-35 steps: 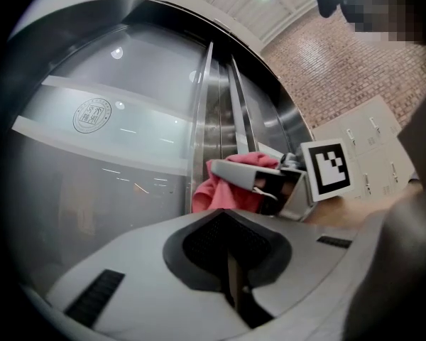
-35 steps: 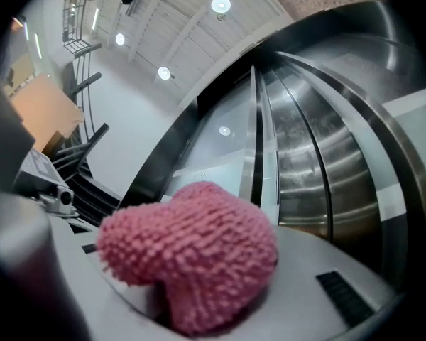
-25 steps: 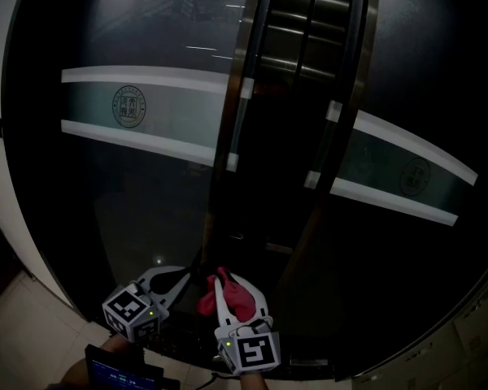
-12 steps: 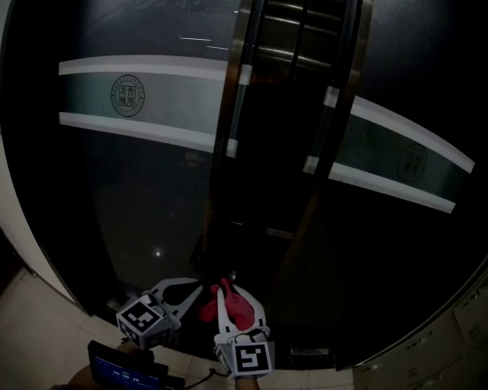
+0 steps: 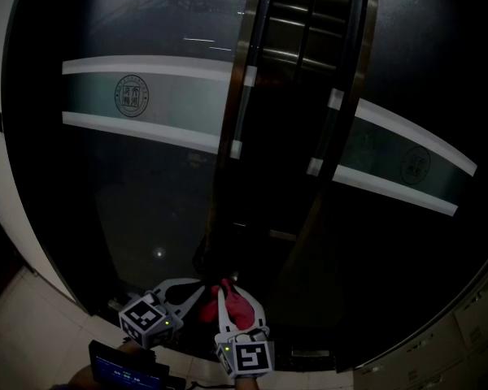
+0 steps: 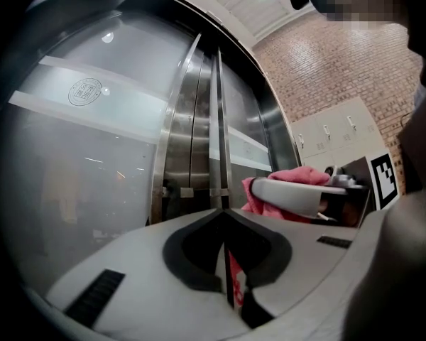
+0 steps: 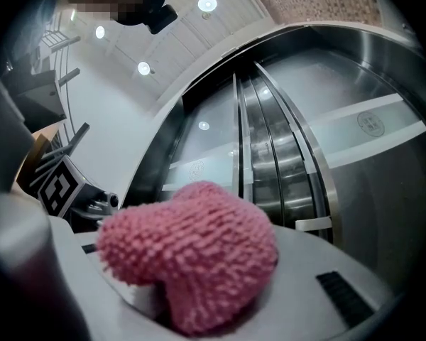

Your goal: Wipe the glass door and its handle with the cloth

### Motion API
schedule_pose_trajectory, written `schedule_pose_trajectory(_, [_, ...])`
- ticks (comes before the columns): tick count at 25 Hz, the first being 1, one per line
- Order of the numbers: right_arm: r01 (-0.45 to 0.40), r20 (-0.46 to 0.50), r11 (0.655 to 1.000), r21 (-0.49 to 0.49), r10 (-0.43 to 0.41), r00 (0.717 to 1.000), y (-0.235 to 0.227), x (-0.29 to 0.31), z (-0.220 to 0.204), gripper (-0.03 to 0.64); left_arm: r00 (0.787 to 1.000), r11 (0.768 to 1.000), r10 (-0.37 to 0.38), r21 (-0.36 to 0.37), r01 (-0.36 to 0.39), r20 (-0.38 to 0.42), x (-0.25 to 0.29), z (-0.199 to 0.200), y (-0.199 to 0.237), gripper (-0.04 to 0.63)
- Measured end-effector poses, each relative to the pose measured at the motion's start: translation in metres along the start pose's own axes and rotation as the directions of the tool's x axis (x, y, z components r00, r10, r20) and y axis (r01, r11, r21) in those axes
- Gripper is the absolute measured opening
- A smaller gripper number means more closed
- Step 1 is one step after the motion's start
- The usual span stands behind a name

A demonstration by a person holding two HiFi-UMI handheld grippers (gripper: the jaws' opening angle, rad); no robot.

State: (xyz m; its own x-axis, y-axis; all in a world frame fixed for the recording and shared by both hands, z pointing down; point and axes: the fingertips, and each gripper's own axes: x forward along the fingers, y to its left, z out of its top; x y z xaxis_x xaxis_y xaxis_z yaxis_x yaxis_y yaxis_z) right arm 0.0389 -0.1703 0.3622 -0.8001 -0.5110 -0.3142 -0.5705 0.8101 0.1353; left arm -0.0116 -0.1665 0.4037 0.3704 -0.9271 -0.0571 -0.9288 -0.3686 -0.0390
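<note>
Right tongs [image 5: 237, 297] clamped on the pink cloth [image 7: 199, 261], low at the foot of the door [image 5: 146, 210]. Whether cloth touches glass is unclear. Left tongs [image 5: 198, 289] have jaws together, just beside. Step, as judged: approach. Next — lift, press the cloth flat, wipe the glass, then the handle [image 5: 237, 104].

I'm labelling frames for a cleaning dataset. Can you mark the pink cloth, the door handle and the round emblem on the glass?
Pink cloth [image 7: 192, 254]: right gripper view, middle of the bunch.
Door handle [image 5: 242, 113]: head view, bar between its brackets.
Round emblem [image 5: 131, 96]: head view, its centre.
</note>
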Motion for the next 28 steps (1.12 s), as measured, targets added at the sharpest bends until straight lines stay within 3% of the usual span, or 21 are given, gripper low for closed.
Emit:
schedule_pose_trajectory(6, [-0.046,-0.033,0.999,0.025,0.047,0.998,-0.001,0.039,-0.001,0.051,0.999,0.999,0.048,-0.023,-0.048,0.0,-0.004,0.001,0.014,0.008])
schedule_pose_trajectory(12, [-0.063,-0.002,0.996,-0.061,0.063,0.998,-0.034,0.114,0.03,0.051,0.995,0.993,0.1,-0.064,-0.098,0.018,-0.008,0.002,0.043,0.008])
schedule_pose_trajectory(18, [-0.068,-0.034,0.99,-0.124,0.064,0.997,-0.055,0.175,0.052,0.051,0.994,0.994,0.104,-0.034,-0.103,0.038,-0.01,0.016,0.055,0.008])
schedule_pose_trajectory(28, [-0.012,-0.103,0.996,-0.094,0.002,0.995,-0.069,0.186,0.012,0.051,0.993,0.992,0.121,-0.033,-0.121,0.007,-0.021,-0.002,0.065,0.008])
